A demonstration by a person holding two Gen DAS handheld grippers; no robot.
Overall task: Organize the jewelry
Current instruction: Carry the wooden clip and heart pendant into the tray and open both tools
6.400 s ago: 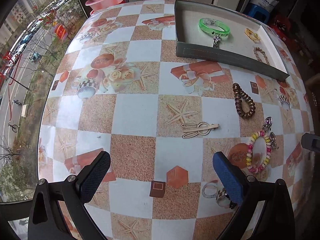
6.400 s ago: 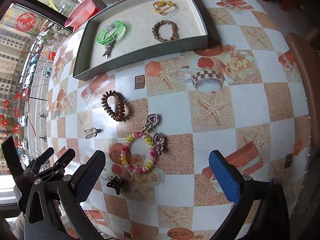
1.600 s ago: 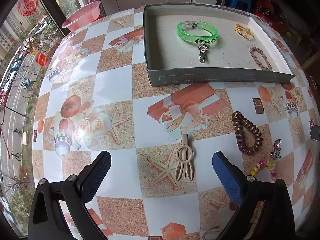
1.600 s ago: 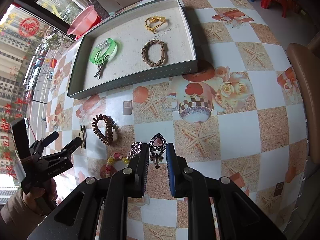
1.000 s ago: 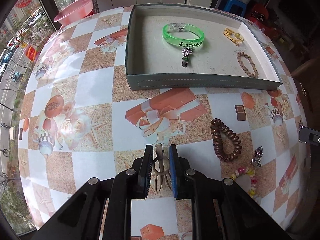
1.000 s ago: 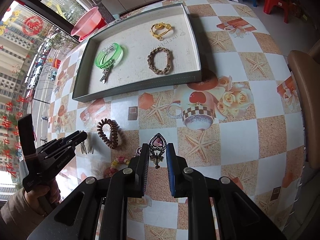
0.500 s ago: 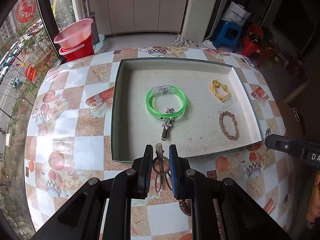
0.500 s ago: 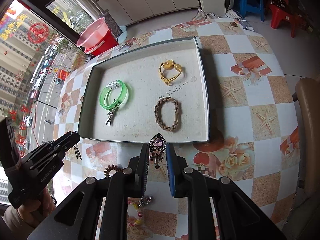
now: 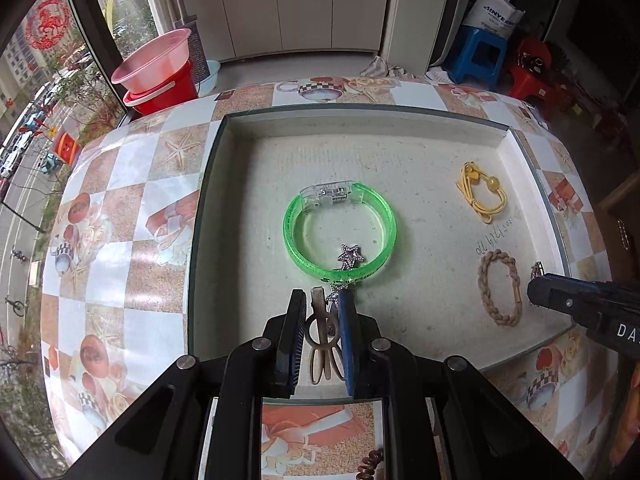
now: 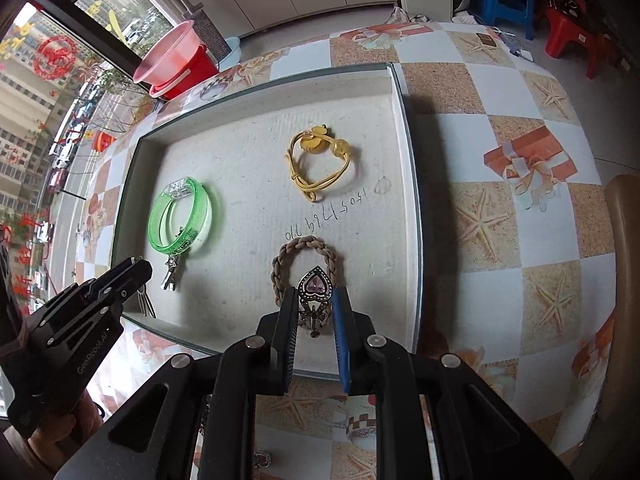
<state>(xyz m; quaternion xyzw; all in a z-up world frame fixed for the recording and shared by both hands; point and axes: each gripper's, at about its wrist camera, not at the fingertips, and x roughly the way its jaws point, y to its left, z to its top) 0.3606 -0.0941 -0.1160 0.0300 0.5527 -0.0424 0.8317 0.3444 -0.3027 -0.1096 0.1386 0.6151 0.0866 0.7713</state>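
Note:
A grey tray [image 9: 208, 184] with a pale floor holds a green bangle [image 9: 340, 236], a star charm [image 9: 349, 257], a yellow cord bracelet [image 9: 482, 192] and a braided brown bracelet [image 9: 500, 294]. My left gripper [image 9: 322, 300] is shut on a beige hair clip [image 9: 322, 340], held above the tray's near part, just before the bangle. My right gripper [image 10: 315, 300] is shut on a heart-shaped purple gem clip [image 10: 317, 286], held over the braided bracelet [image 10: 306, 260]. The tray [image 10: 408, 208], the bangle [image 10: 180, 216] and the yellow bracelet [image 10: 320, 164] show in the right wrist view too.
The tray sits on a checked tablecloth [image 9: 132, 216]. A brown coil hair tie [image 9: 370, 466] lies on the table below my left gripper. Pink and red basins [image 9: 156, 68] stand beyond the far left corner. A brown chair edge [image 10: 624, 280] is at the right.
Both grippers have moved forward and now hang over the tray, each still holding its clip. The tray looks larger and closer than half a second ago.

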